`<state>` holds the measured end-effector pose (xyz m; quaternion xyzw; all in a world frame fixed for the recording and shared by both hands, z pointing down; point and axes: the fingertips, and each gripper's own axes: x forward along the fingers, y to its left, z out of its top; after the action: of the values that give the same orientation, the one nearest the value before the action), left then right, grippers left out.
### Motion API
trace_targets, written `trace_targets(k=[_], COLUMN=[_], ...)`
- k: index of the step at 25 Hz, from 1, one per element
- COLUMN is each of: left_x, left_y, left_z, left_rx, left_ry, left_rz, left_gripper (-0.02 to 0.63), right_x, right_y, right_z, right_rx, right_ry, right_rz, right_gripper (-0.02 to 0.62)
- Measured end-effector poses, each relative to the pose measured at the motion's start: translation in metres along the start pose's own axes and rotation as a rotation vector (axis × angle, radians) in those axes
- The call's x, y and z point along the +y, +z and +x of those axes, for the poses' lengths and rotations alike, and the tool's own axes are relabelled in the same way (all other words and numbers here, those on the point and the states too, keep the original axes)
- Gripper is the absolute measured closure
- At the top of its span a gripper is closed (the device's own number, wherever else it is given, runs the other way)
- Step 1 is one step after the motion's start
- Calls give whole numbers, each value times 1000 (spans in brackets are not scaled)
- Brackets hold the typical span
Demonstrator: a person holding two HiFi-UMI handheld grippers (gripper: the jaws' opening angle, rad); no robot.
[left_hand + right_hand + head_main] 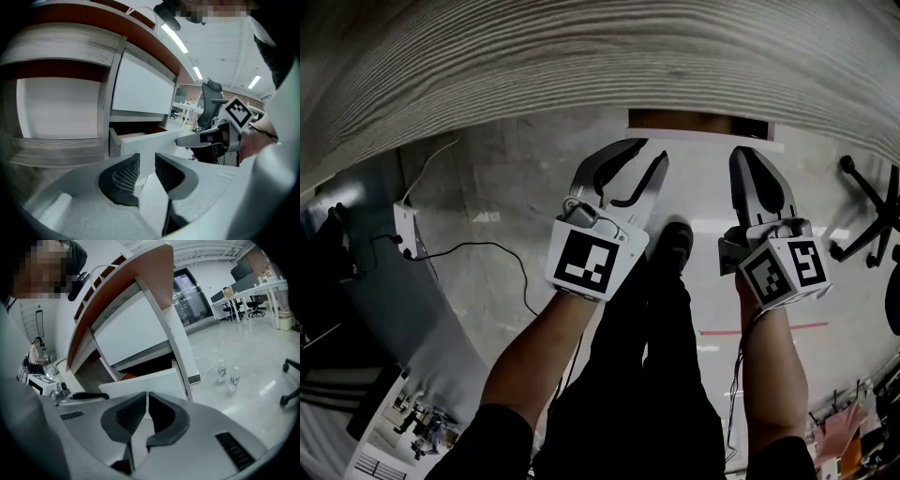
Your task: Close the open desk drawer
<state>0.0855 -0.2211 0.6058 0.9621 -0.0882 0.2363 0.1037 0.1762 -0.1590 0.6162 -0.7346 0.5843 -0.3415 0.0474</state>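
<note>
The open desk drawer [703,126] juts out from under the grey wood desk top [581,56]; its white front [147,139] [145,383] faces both grippers. My left gripper [645,155] [146,171] hangs just short of the drawer's left part, open, with nothing between its jaws. A little to the right of it my right gripper [750,157] [147,411] is shut and empty, pointing at the drawer front, also a little short of it. Each gripper shows in the other's view, the right gripper [201,138] level beside the drawer front.
An office chair's base [872,220] stands on the floor at the right. A white box [405,230] with a black cable lies at the left. My legs and a shoe [675,244] are below the grippers. Two bottles [227,373] stand on the floor beyond the desk.
</note>
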Motion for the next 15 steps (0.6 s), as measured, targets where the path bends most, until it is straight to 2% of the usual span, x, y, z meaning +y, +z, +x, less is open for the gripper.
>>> trace_targets(k=[6,15], left_x=[12,35], left_y=[16,31], left_z=[15,34], left_rx=[-11,-42], left_ry=[27,62], left_rz=[5,9], left_gripper=[505,515], right_x=[-4,-12], right_y=[8,23], right_z=[21,50], right_rx=[47,40], right_ry=[-4,-8], right_rz=[-83,-112], right_gripper=[568,568])
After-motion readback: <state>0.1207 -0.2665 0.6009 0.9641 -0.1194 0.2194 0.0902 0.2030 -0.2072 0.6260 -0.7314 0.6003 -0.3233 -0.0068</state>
